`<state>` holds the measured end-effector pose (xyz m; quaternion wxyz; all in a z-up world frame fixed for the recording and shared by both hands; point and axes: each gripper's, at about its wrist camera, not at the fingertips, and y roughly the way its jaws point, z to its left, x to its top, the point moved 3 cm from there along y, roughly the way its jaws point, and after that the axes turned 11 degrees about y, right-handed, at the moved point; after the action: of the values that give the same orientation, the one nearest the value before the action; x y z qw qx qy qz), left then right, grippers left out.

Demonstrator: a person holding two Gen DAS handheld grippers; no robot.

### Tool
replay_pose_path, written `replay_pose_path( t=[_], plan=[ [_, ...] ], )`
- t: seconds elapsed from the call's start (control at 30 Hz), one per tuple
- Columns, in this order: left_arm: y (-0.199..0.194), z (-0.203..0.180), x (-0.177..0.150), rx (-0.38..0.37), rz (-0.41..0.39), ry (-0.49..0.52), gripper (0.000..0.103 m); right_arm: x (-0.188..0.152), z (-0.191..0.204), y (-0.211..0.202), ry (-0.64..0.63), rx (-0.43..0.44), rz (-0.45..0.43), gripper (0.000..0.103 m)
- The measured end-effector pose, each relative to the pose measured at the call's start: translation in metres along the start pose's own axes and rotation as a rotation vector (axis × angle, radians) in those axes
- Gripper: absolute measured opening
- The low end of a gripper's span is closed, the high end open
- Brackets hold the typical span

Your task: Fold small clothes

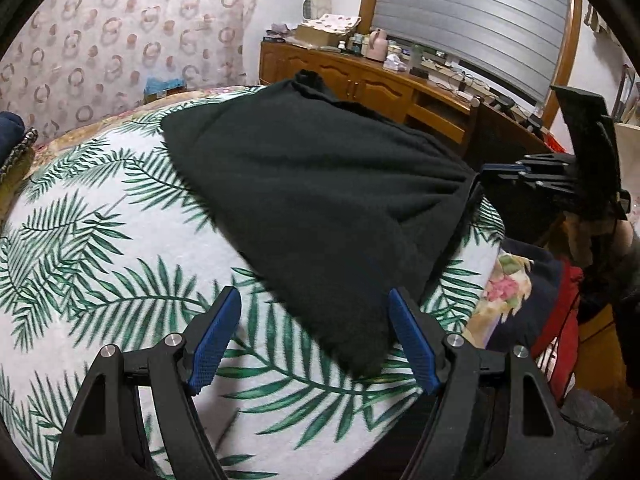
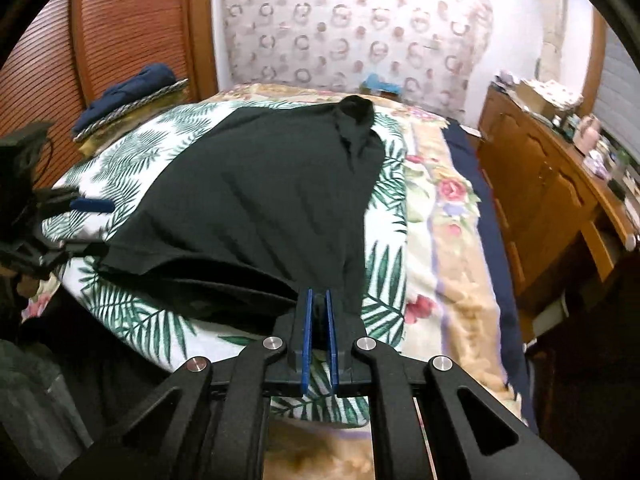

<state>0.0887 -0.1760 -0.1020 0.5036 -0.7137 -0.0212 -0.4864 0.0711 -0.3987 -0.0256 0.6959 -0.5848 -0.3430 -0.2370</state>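
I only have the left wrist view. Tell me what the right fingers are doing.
Observer: The right gripper is shut on the garment's near hem.
Operator: Report my left gripper from that side.
Observer: The left gripper is open. One finger hangs over the leaf cloth, beside the garment's edge.
Operator: Name what's behind that navy bundle.
Observer: A slatted wooden panel stands behind the navy bundle.

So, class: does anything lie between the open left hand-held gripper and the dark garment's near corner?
Nothing visible: only bare leaf-print cloth separates the left hand-held gripper from the dark garment, whose corner already reaches between its fingers.
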Motion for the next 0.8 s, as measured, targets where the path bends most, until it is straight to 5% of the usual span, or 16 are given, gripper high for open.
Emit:
replay_pose_path(
  t=[0.07, 0.13, 0.2, 0.23, 0.4, 0.57, 0.8],
  plan=[
    [0.0, -0.003, -0.001, -0.019, 0.001, 0.003, 0.071, -0.002, 0.0, 0.003, 0.027, 0.005, -0.007, 0.007],
    [0.002, -0.006, -0.003, -0.026, 0.009, 0.004, 0.068, -0.004, -0.001, 0.003, 0.051, -0.01, -0.028, 0.021],
    [0.006, -0.008, -0.004, -0.029, 0.017, 0.002, 0.067, -0.007, -0.004, 0.005, 0.082, -0.018, -0.045, 0.054],
    [0.007, -0.008, -0.004, -0.03, 0.02, 0.001, 0.067, -0.008, -0.006, 0.007, 0.099, -0.013, -0.05, 0.057],
    [0.009, -0.011, -0.007, -0.024, 0.025, 0.002, 0.064, -0.013, -0.002, 0.024, 0.141, 0.017, -0.017, 0.058],
    [0.007, -0.014, -0.01, -0.018, 0.023, 0.023, 0.041, -0.018, 0.001, 0.041, 0.154, 0.011, 0.031, 0.058],
    [0.007, -0.015, -0.008, -0.008, 0.03, 0.037, 0.039, -0.017, -0.007, 0.042, 0.178, 0.029, 0.025, 0.056]
  ],
)
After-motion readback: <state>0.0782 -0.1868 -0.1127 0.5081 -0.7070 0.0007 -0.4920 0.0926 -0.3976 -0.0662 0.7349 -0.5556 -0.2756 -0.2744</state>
